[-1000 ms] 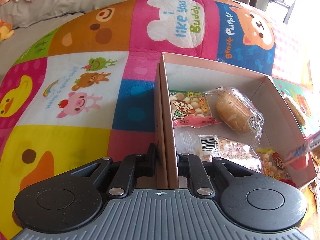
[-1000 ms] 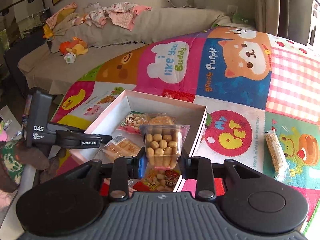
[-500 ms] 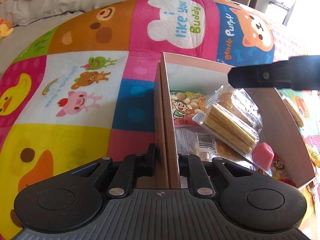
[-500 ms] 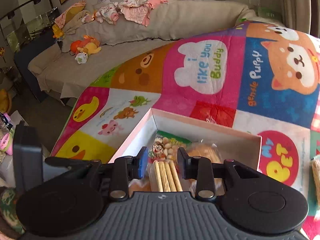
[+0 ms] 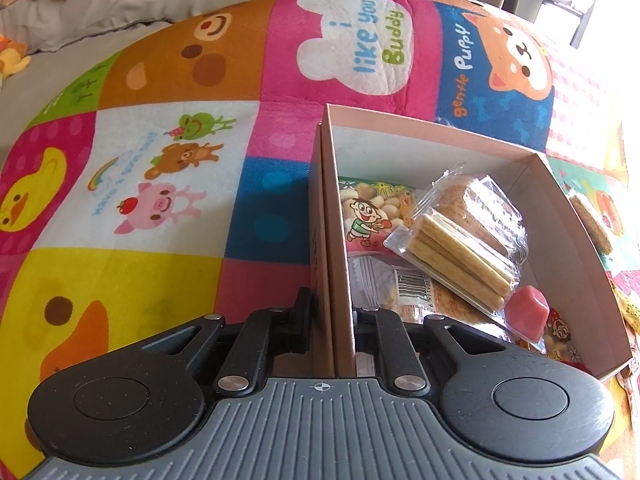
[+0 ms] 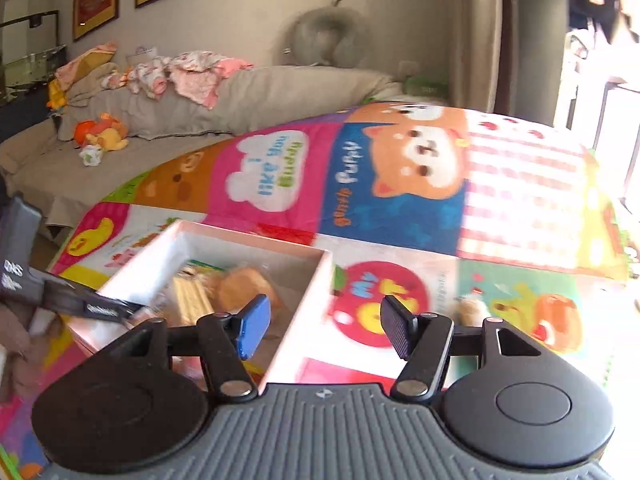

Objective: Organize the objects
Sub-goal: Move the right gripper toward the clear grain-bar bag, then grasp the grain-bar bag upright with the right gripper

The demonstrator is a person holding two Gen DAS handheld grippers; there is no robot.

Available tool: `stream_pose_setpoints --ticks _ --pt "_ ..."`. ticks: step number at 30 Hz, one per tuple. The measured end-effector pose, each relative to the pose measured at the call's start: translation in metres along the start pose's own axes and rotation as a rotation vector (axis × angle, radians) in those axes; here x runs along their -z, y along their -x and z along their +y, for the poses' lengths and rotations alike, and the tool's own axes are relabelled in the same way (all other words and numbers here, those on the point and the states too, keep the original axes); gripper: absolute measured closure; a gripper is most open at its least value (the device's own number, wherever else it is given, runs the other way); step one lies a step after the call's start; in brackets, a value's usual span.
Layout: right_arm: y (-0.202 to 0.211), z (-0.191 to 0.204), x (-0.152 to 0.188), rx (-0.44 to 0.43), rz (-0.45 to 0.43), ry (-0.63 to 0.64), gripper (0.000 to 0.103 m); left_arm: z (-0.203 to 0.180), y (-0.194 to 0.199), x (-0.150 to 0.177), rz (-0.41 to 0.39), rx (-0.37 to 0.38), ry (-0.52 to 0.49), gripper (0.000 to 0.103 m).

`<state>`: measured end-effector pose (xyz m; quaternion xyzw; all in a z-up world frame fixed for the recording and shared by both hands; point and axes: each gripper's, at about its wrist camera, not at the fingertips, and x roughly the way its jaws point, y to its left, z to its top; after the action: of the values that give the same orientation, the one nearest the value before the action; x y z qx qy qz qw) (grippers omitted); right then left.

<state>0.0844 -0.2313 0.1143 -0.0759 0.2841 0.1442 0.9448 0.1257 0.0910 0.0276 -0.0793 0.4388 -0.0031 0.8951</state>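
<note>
A pale pink cardboard box [image 5: 432,136] lies on the cartoon play mat. My left gripper [image 5: 332,320] is shut on the box's left wall. Inside lie a clear cup of biscuit sticks [image 5: 460,260] with a pink lid, a wrapped bread roll [image 5: 480,208], a cartoon snack bag [image 5: 372,212] and a barcoded packet [image 5: 412,284]. My right gripper [image 6: 324,328] is open and empty, raised over the box's right wall [image 6: 304,300]. The biscuit cup [image 6: 192,296] shows in the box below it.
A wrapped bar [image 5: 592,224] lies on the mat right of the box, blurred in the right wrist view [image 6: 472,308]. A grey sofa [image 6: 248,100] with clothes and plush toys stands behind the mat. The left gripper [image 6: 72,304] shows at the box's left.
My right gripper let go of the biscuit stick cup inside the box, opened, and has lifted back to the right. The left gripper has kept its hold on the box wall.
</note>
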Motion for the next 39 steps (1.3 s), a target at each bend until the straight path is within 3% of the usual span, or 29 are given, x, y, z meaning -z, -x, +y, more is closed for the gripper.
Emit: stream_pose_setpoints --ticks 2,6,11,17,22,27,29,32,33,39 --pt "0.009 -0.029 0.024 0.084 0.030 -0.045 0.035 -0.003 0.000 0.000 0.000 -0.013 -0.012 0.088" --pt "0.012 -0.069 0.068 0.147 0.112 -0.148 0.033 -0.005 0.000 0.000 0.004 -0.025 -0.013 0.088" --pt "0.016 -0.078 0.101 0.103 0.140 -0.199 0.033 -0.008 0.000 -0.001 0.010 -0.042 -0.019 0.088" --pt "-0.016 -0.087 0.065 0.090 0.096 -0.146 0.031 -0.010 -0.001 -0.002 0.017 -0.054 -0.017 0.088" --pt "-0.101 -0.097 0.023 0.141 0.164 -0.066 0.031 -0.010 -0.001 -0.002 0.017 -0.056 -0.014 0.088" --pt "-0.164 -0.108 0.005 0.128 0.237 -0.132 0.032 -0.007 -0.001 -0.002 0.016 -0.045 -0.008 0.088" --pt "-0.171 -0.108 0.007 0.117 0.247 -0.156 0.038 -0.007 -0.001 -0.001 0.012 -0.040 -0.010 0.088" --pt "-0.163 -0.102 0.007 0.097 0.250 -0.155 0.070 -0.005 -0.001 -0.001 0.009 -0.033 -0.005 0.088" --pt "-0.159 -0.099 0.006 0.102 0.254 -0.141 0.074 -0.005 -0.001 -0.001 0.008 -0.031 -0.002 0.088" --pt "-0.121 -0.077 0.006 0.091 0.222 -0.065 0.074 -0.002 0.000 0.001 -0.001 -0.018 0.008 0.088"
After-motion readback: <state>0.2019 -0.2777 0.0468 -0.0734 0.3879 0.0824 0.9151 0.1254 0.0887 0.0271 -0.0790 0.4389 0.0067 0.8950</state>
